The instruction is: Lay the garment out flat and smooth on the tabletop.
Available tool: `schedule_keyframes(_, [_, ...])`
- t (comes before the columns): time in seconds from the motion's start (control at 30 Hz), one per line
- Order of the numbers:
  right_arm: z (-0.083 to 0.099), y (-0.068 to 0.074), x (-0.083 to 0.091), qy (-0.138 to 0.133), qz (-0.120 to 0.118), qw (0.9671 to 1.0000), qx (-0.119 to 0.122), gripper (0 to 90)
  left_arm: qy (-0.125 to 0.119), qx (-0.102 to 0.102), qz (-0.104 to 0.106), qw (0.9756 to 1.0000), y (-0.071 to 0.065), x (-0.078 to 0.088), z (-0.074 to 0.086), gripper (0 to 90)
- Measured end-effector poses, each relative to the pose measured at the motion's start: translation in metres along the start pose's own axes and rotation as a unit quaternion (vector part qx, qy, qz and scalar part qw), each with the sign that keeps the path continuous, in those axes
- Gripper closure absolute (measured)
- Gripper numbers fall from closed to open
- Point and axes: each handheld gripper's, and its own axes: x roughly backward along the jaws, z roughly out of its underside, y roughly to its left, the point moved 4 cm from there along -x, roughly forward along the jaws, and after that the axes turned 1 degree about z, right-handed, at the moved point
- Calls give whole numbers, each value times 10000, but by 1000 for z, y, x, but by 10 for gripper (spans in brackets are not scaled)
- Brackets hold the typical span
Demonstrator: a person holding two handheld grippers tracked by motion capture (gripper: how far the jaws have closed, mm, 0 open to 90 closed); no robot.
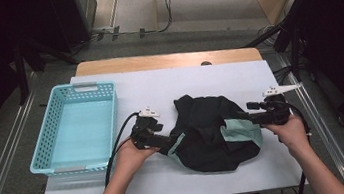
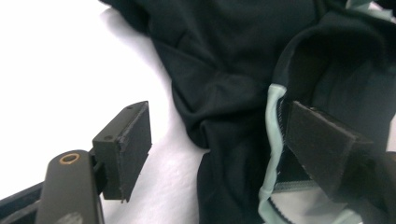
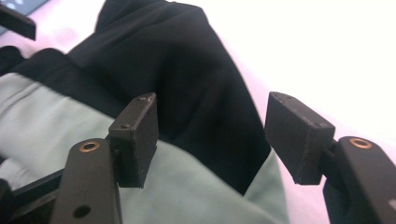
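Where 2 tools meet: 1 garment [image 1: 212,132].

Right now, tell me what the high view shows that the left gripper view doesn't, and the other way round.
The high view alone takes in the turquoise basket left of the garment, the person's hands, the right gripper at the garment's right side, and the wooden table edge at the far side.

The left gripper view alone gives the close detail: the left gripper has open jaws, one pad over bare white sheet, the other inside a fold by the mint trim.

Both show the black garment and the white sheet.
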Motion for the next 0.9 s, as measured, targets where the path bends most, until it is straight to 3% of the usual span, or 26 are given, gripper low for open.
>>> schedule_keyframes(0.1, [-3, -3, -4, -32, 7, 10000, 66, 335, 128, -64, -122, 9998, 1, -4, 7, 248])
schedule_keyframes(0.3, [-9, -4, -16, -6, -92, 9999, 45, 333, 85, -59, -146, 9998, 2, -9, 15, 295])
schedule_keyframes(0.47, [-12, -3, -28, 108, 39, 9999, 127, 318, 209, -57, -135, 9997, 2, -15, 22, 331])
schedule_keyframes(0.6, [-14, -2, -35, 154, -47, 9998, 122, 319, 131, -69, -90, 9999, 3, -17, 22, 404])
schedule_keyframes(0.67, [-15, 0, -43, 192, -107, 9995, 221, 318, 95, -180, -104, 9997, 3, -18, 23, 432])
schedule_keyframes(0.77, [-13, 1, -50, 282, -146, 9990, 314, 325, 78, -332, -372, 9987, 0, -20, 24, 483])
schedule_keyframes(0.9, [-10, 1, -57, 471, -273, 9983, 203, 413, 10, -265, -535, 9982, -2, -22, 24, 578])
